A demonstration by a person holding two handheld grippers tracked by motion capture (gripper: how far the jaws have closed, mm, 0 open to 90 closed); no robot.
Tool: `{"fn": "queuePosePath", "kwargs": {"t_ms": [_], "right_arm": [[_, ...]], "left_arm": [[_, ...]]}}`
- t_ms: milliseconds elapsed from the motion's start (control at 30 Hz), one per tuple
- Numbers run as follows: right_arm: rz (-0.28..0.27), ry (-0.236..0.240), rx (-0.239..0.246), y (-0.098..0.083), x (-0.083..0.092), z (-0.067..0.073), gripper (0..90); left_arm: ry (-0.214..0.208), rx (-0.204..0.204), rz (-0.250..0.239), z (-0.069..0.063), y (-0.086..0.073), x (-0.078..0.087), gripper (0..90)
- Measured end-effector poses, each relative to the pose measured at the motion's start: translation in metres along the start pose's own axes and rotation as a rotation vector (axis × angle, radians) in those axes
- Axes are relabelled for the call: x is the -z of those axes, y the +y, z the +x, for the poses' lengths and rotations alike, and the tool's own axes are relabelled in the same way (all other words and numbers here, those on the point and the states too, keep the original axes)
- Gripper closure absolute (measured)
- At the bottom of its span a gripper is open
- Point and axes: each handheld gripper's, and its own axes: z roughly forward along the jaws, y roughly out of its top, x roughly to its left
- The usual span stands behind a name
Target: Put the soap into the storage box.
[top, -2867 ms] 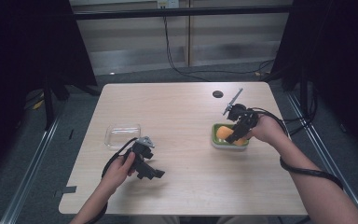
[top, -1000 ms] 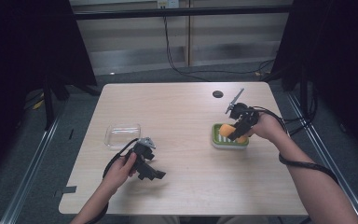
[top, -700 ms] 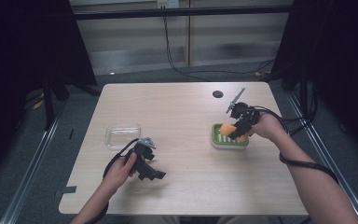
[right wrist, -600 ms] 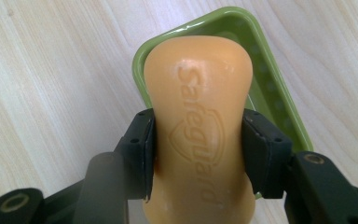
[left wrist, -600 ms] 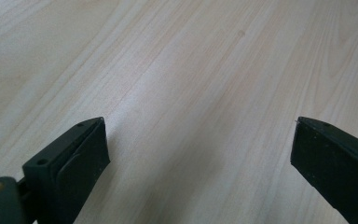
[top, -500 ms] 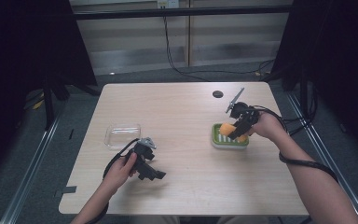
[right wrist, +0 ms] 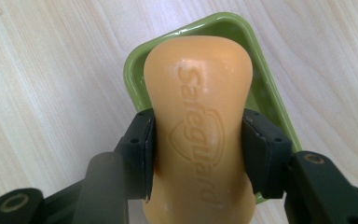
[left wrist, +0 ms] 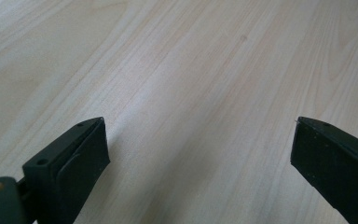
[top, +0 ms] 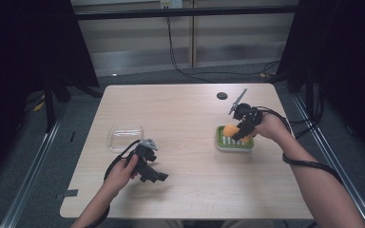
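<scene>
An orange soap bar (right wrist: 198, 121) embossed "Safeguard" is clamped by the right gripper (right wrist: 198, 154) above a green soap dish (right wrist: 270, 98). The left gripper (left wrist: 200, 154) is held wide open over the pale wooden table (top: 190, 118). Dark curtains are seen around.

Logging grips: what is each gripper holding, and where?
The right gripper clamps the orange soap bar across its narrow waist, above the green soap dish. The left gripper holds nothing.
</scene>
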Motion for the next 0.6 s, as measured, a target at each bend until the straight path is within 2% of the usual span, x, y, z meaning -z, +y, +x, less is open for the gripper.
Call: {"fn": "queuePosePath", "kwargs": {"t_ms": [200, 233, 267, 333, 367, 400, 600], "right_arm": [[0.000, 0.000, 0.010, 0.0004, -0.0041, -0.0027, 49.9], [0.000, -0.002, 0.011, 0.0004, -0.0047, -0.0025, 49.9], [0.003, -0.003, 0.017, 0.0004, -0.0046, -0.0027, 49.9], [0.002, -0.005, 0.015, 0.0005, -0.0044, -0.0023, 49.9], [-0.005, -0.004, 0.023, 0.0003, -0.0043, -0.0030, 49.9], [-0.003, 0.001, 0.010, 0.0004, -0.0039, -0.0027, 49.9], [0.003, -0.002, 0.012, -0.0018, -0.0062, -0.0021, 49.9]], "left_arm": [[0.001, 0.012, -0.006, -0.0012, -0.0002, -0.0005, 4.0], [0.001, 0.010, -0.005, -0.0007, -0.0003, -0.0003, 4.1], [0.002, -0.013, 0.011, 0.0010, -0.0002, 0.0004, 4.0], [0.002, -0.013, 0.011, 0.0009, 0.0000, 0.0002, 4.1], [0.001, 0.013, -0.008, -0.0013, 0.0000, -0.0014, 4.1], [-0.002, -0.007, 0.005, -0.0005, 0.0003, -0.0004, 4.1], [0.001, 0.008, -0.007, -0.0007, 0.0001, 0.0001, 4.1]]}}
